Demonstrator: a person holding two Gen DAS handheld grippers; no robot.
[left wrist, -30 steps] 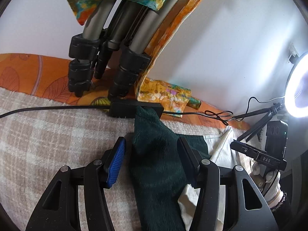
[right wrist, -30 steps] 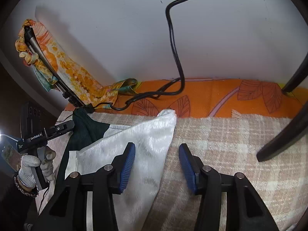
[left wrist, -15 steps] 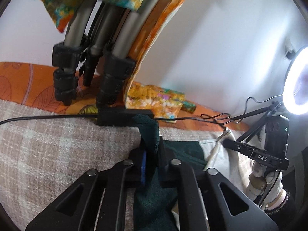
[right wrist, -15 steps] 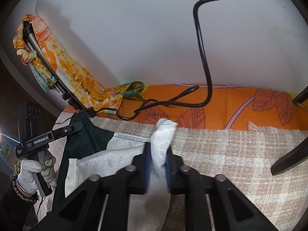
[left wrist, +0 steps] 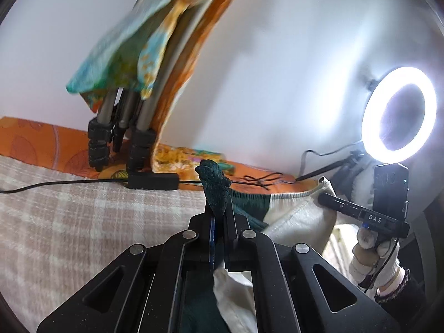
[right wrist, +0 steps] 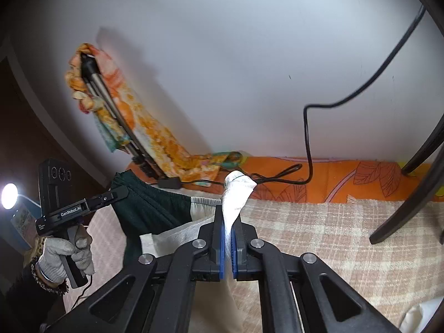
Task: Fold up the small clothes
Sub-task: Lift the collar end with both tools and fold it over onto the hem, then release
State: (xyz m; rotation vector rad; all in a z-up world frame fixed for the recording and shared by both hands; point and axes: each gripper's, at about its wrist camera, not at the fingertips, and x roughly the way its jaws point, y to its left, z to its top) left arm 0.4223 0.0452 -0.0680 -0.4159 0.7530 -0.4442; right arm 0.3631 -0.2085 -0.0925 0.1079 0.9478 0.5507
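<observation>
A small garment, half dark green [left wrist: 216, 191] and half white [right wrist: 236, 194], hangs stretched between my two grippers above a checked blanket [left wrist: 83, 222]. My left gripper [left wrist: 219, 216] is shut on the green corner, which bunches out past the fingertips. My right gripper [right wrist: 228, 219] is shut on the white corner, pinched between its blue pads [right wrist: 221, 238]. In the right wrist view the left gripper [right wrist: 122, 191], held by a gloved hand [right wrist: 63, 255], lifts the green edge at the left. In the left wrist view the right gripper [left wrist: 322, 198] holds the white edge.
A tripod [left wrist: 119, 138] draped in a colourful scarf [left wrist: 130, 63] leans on the white wall behind the blanket. A black power adapter [left wrist: 152, 181] and cables [right wrist: 305, 149] lie on the orange sheet [right wrist: 333, 179]. A ring light [left wrist: 399, 113] glows at the right. Dark chair legs [right wrist: 410, 194] stand right.
Both grippers went from open around the garment's corners to shut on them, then rose with the cloth, lifting its far edge off the blanket.
</observation>
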